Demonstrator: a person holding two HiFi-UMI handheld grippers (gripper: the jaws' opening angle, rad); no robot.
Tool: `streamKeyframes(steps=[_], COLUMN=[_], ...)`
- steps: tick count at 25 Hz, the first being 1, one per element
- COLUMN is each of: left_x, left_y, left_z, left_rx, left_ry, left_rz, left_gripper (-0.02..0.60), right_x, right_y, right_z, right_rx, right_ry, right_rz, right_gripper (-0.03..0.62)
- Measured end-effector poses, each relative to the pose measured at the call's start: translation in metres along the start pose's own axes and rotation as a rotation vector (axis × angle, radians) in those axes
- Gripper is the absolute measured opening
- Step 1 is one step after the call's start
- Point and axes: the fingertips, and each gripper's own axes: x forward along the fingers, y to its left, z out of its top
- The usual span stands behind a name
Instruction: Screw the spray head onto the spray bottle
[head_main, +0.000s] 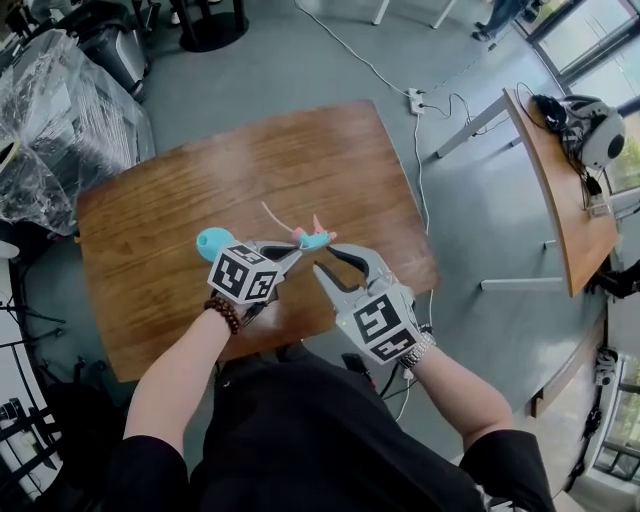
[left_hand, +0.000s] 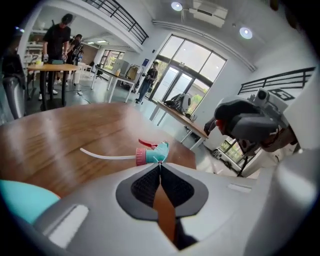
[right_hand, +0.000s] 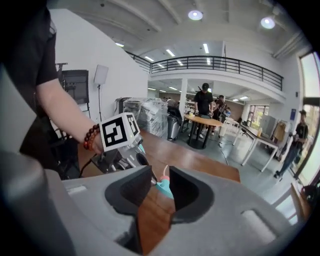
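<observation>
The table (head_main: 250, 160) is free farther out; bottle (head_main: 212, 241) and spray head (head_main: 312, 238) crowd nearer.

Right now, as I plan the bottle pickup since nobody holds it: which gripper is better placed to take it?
Right, probably. The left gripper is shut on the spray head; the right gripper stands open, gripping nothing, though the bottle sits on the left gripper's far side.
</observation>
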Motion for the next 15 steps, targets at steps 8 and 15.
streamKeyframes(steps=[8,15], left_x=[-0.041,-0.074], left_y=[-0.019,-0.031], left_z=[0.023,0.032], left_rx=[-0.042,-0.071], left_ry=[-0.023,-0.018], left_rz=[-0.134,-0.256], left_gripper=[0.025,0.026], right_x=[0.020,0.041], right_y=[0.026,0.038], right_z=[0.014,0.018], right_rx=[-0.590,-0.930], right_ry=[0.108,0.188], right_rz=[0.027,0.008], right_gripper=[0.200,0.218])
